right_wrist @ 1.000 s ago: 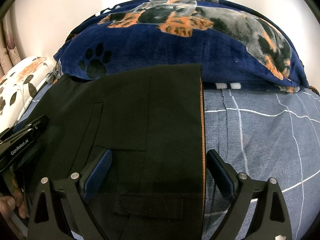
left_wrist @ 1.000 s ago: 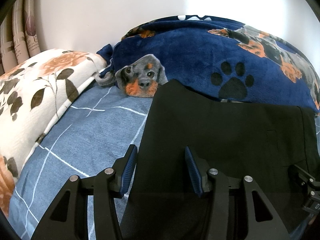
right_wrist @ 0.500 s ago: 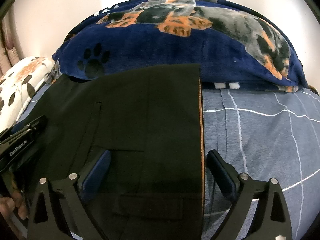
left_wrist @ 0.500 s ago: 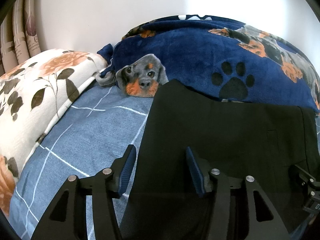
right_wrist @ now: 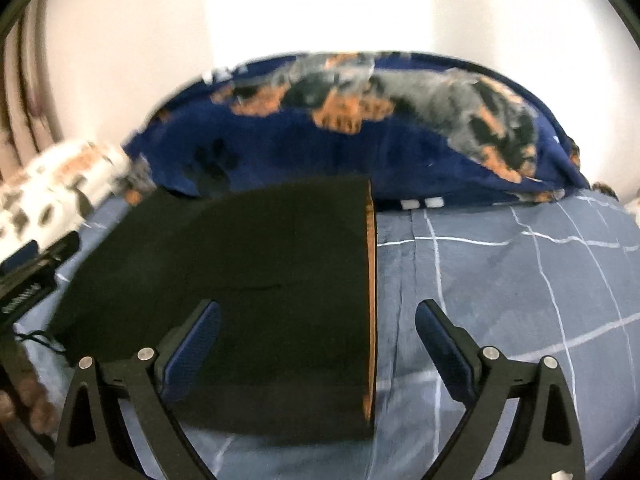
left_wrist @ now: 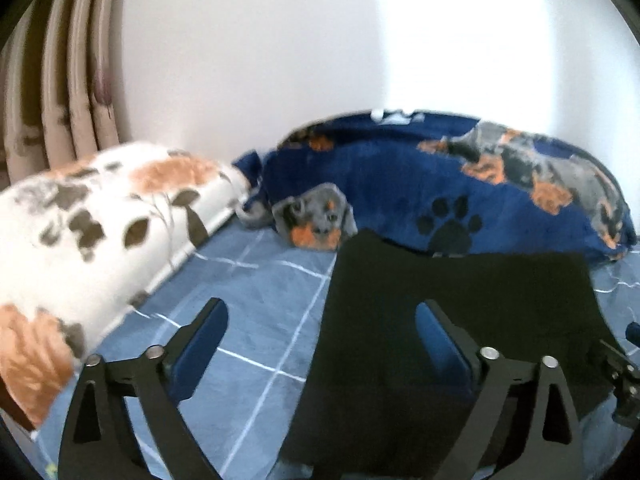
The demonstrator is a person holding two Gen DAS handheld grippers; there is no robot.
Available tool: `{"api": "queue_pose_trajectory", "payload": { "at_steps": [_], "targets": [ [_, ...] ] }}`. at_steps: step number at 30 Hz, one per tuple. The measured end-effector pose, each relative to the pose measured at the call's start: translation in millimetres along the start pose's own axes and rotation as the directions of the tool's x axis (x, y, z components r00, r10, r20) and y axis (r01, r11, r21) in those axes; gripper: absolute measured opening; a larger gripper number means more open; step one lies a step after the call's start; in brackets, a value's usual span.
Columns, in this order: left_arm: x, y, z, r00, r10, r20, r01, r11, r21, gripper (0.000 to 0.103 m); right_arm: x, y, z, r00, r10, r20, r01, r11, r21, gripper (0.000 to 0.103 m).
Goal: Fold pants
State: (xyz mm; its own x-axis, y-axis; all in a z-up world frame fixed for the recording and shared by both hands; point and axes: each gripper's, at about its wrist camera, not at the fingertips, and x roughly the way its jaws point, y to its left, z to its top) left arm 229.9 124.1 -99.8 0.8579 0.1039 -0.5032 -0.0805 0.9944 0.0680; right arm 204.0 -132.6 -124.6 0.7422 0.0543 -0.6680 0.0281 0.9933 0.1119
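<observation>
Lay folded flat on the blue checked bedsheet (right_wrist: pixel 500 280): black pants (right_wrist: pixel 260 280), far edge at twelve o'clock touching the navy dog-print blanket (left_wrist: pixel 460 184). Left gripper (left_wrist: pixel 320 332): jaws just sprung wide, nothing pinched, pants' edge below the gap. Right gripper (right_wrist: pixel 318 332): wide apart above the pants. Floral pillow (left_wrist: pixel 92 232) at ten o'clock.

black pants (right_wrist: pixel 260 280), blue white-checked bedsheet (right_wrist: pixel 500 280).

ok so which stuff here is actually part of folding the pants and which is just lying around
Part of the job:
black pants
left gripper, open
right gripper, open

Just lying about:
dog-print blanket
floral pillow
curtain
</observation>
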Motion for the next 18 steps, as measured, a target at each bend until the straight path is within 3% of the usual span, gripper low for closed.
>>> {"api": "queue_pose_trajectory", "payload": {
  "at_steps": [10,15,18],
  "targets": [
    [-110.6,-11.1,22.8,0.993,-0.03,0.112,0.026,0.999,0.044,0.103,-84.5,3.9,-15.9,0.994,0.097,0.042,-0.097,0.995,0.014,0.097],
    [-145.5,-11.4,29.8,0.996,-0.042,0.084,0.039,0.999,0.032,0.103,-124.5,3.0,-18.4,0.99,0.108,0.086,-0.11,0.994,0.017,0.097],
    [-172.3,-12.3,31.3,0.994,-0.019,0.111,0.016,0.999,0.033,0.103,-145.2,-1.1,-18.8,0.987,0.113,0.113,-0.115,0.993,0.011,0.097]
  ]
}}
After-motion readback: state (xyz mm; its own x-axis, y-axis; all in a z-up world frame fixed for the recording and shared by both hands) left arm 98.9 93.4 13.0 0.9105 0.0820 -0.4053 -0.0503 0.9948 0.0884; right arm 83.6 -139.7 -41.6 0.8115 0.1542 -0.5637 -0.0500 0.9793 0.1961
